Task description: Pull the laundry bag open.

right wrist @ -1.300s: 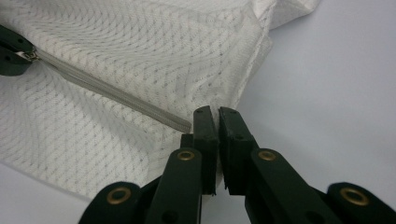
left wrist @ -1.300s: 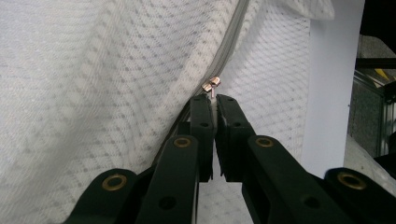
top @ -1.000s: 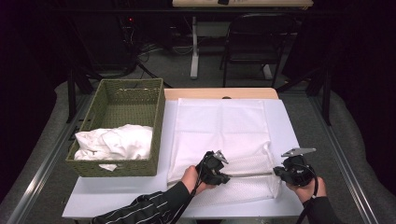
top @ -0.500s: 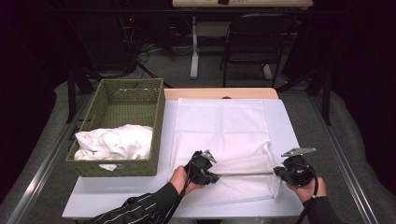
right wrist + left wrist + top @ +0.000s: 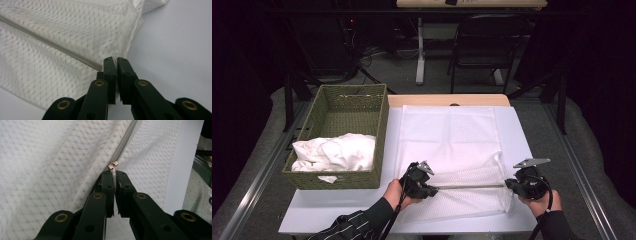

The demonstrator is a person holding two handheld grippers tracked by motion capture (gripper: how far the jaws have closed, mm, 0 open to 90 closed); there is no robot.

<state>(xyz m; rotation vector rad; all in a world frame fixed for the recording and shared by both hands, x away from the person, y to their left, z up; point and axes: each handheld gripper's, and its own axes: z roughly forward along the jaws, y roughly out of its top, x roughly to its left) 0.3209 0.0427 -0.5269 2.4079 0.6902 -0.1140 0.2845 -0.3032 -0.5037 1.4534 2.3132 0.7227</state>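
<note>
A white mesh bag (image 5: 452,135) lies flat on the white table (image 5: 522,130). Its grey zipper (image 5: 469,187) runs taut along the near side between my two grippers. My left gripper (image 5: 432,189) is shut on the small metal zipper pull (image 5: 113,165), which pokes out just past the closed jaw tips of the left gripper (image 5: 115,173). My right gripper (image 5: 508,185) pinches the bag's edge at the right end of the zipper (image 5: 50,43). In its own view the right gripper (image 5: 114,60) has its jaws closed, with the mesh running into them.
A woven green basket (image 5: 384,125) stands left of the bag and holds crumpled white cloths (image 5: 334,152). A wooden board (image 5: 447,100) sits at the table's far edge. A dark chair (image 5: 479,45) stands on the floor beyond.
My left gripper has slid to the left along the zipper line with the pull in its jaws, lengthening the grey line between the grippers. The right gripper has stayed put.
</note>
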